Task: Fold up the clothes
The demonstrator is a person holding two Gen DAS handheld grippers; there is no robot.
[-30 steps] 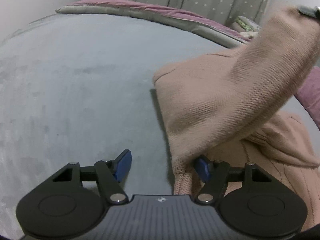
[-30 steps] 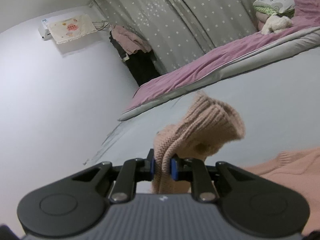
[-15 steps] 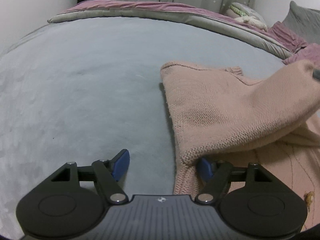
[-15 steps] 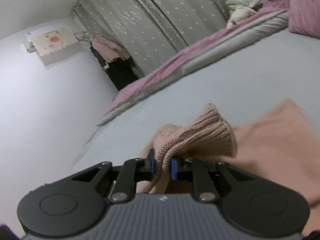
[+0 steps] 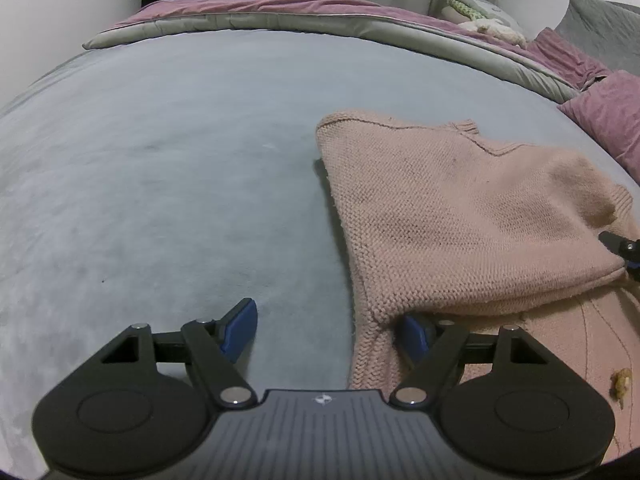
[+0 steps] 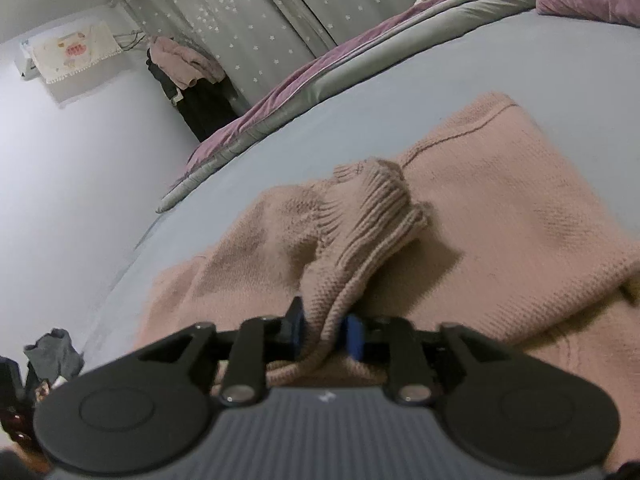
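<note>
Bedroom with white wall (image 6: 80,168) at left, grey star-print curtain (image 6: 280,20) behind. Grey bed (image 5: 160,168) as working surface; mauve-and-grey quilt (image 5: 280,12) bunched along far edge, mauve pillow (image 5: 608,120) at right, soft toy (image 5: 492,28) near curtain. In right wrist view, at far left: covered wall unit (image 6: 68,56) high on wall, hung garments (image 6: 188,80) beside curtain, grey bundle (image 6: 52,352) low beside bed.

Left tongs (image 5: 328,332): spread wide, gripping nothing. Left blue pad (image 5: 240,330) over bare bed cover; right blue pad (image 5: 414,338) partly hidden under folded edge of pink knitted sweater (image 5: 460,220). Contact between that pad and knit not determinable.

Sweater lying on right half of bed in left wrist view, well apart from quilt. One layer folded over lower layer; left margin of fold running from far corner down toward left tongs. Lower layer exposed at bottom right, bearing small yellowish mark (image 5: 620,384).

Right tongs (image 6: 324,332): clenched on ribbed cuff (image 6: 372,216) of sweater's sleeve, knit pinched between two blue pads. Cuff bunched and standing up just ahead of pads, sleeve lying across sweater body. Seam line (image 6: 460,132) visible on far panel. Part of right tongs visible at right edge of left wrist view, touching sweater's edge.
</note>
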